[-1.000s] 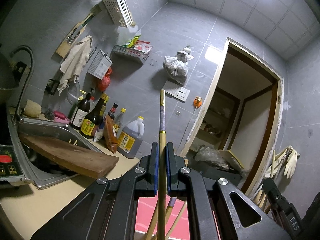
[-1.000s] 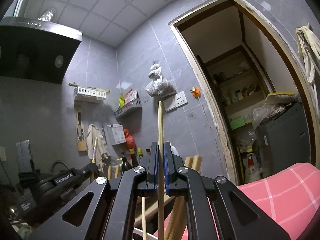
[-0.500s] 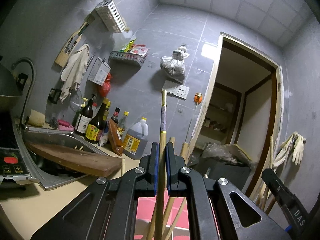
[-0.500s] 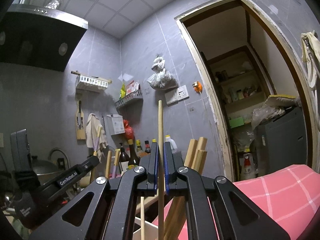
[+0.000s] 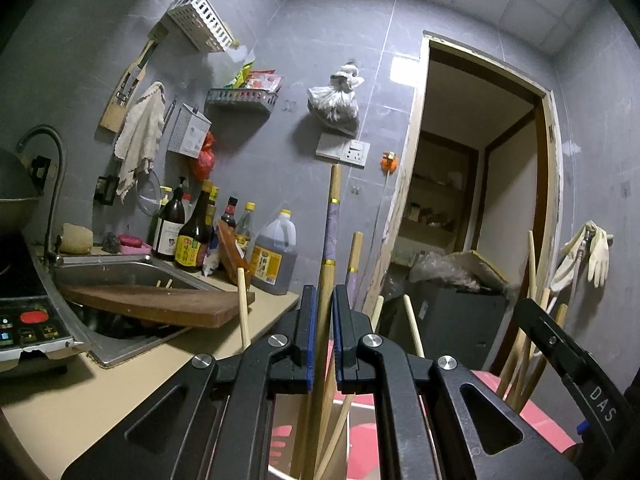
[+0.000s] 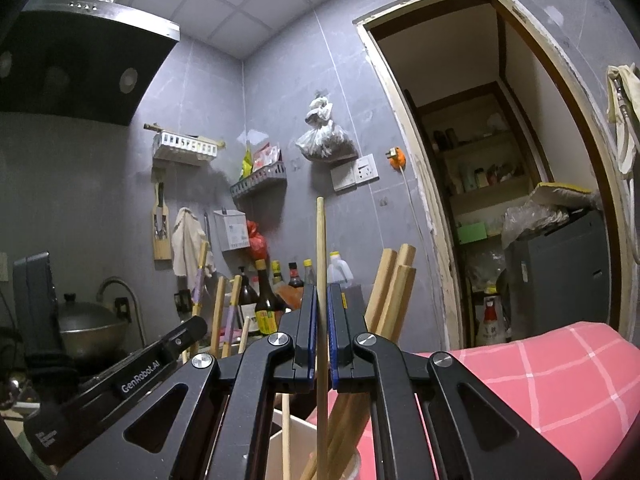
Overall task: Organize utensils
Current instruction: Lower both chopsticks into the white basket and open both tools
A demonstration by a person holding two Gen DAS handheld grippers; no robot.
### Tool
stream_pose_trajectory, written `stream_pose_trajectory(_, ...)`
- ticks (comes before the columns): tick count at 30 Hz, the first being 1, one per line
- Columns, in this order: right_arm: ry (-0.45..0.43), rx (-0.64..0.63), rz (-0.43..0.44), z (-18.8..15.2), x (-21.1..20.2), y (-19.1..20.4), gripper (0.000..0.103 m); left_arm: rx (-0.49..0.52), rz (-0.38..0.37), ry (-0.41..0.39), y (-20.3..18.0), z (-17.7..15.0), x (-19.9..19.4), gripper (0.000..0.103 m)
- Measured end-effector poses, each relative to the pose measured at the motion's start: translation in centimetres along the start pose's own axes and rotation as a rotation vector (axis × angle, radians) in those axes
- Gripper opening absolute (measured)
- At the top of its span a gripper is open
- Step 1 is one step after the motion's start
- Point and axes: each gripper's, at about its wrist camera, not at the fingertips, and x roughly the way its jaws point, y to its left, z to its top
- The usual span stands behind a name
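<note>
My left gripper (image 5: 323,292) is shut on a wooden chopstick (image 5: 333,216) with a purple patterned band and gold rings, held upright between the blue pads. My right gripper (image 6: 321,290) is shut on a plain wooden chopstick (image 6: 320,236), also upright. Both chopsticks reach down out of view toward a white holder (image 6: 298,436), where several other chopsticks (image 6: 392,284) stand. More sticks (image 5: 243,304) rise around the left gripper. The two grippers are side by side, and the right one's black finger (image 5: 560,344) shows at the right edge of the left wrist view.
A pink checked cloth (image 6: 540,372) lies under the holder. To the left is a steel sink (image 5: 120,270) with a wooden cutting board (image 5: 160,304) across it. Sauce bottles (image 5: 192,236) line the wall, with a cooker panel (image 5: 24,320) and an open doorway (image 5: 480,200).
My left gripper has sunk with its banded chopstick, and more standing chopsticks have come up into view around it. The right gripper has hardly moved and keeps its grip.
</note>
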Motion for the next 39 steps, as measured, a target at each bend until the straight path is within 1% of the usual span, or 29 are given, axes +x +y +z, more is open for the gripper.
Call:
stream_pose_trajectory(5,0.017,-0.005,-0.005,-0.2,-0.5,-0.1,0.003,0.024,-0.002,0.055,-0.3,-0.6,0.0,0.006)
stream_pose_trajectory(13,0.052,-0.006,-0.015,-0.6,-1.2,-0.3,0.004,0.037,-0.019,0.106,-0.5,-1.2,-0.4,0.006)
stream_pose_trajectory(23,0.089,-0.009,-0.03,-0.8,-1.7,-0.3,0.005,0.008,-0.057,0.161,0.0,-1.1,-1.2,0.006)
stream_pose_trajectory(27,0.096,-0.015,-0.032,-0.9,-2.1,-0.3,0.006,0.002,-0.071,0.181,0.0,-1.0,-1.4,0.007)
stream_pose_trajectory(31,0.095,-0.02,-0.038,-0.7,-2.6,-0.3,0.012,-0.001,-0.082,0.2,-0.2,-0.9,-1.6,0.007)
stream_pose_trajectory(32,0.095,-0.02,-0.037,-0.6,-2.7,-0.3,0.014,-0.001,-0.084,0.203,-0.2,-0.8,-1.7,0.009)
stream_pose_trajectory(34,0.091,-0.024,-0.038,-0.5,-3.2,-0.2,0.019,-0.003,-0.091,0.208,-0.3,-0.7,-2.0,0.012)
stream_pose_trajectory(39,0.084,-0.033,-0.048,-0.2,-4.0,-0.2,0.021,-0.006,-0.106,0.215,-0.6,-0.5,-2.8,0.021)
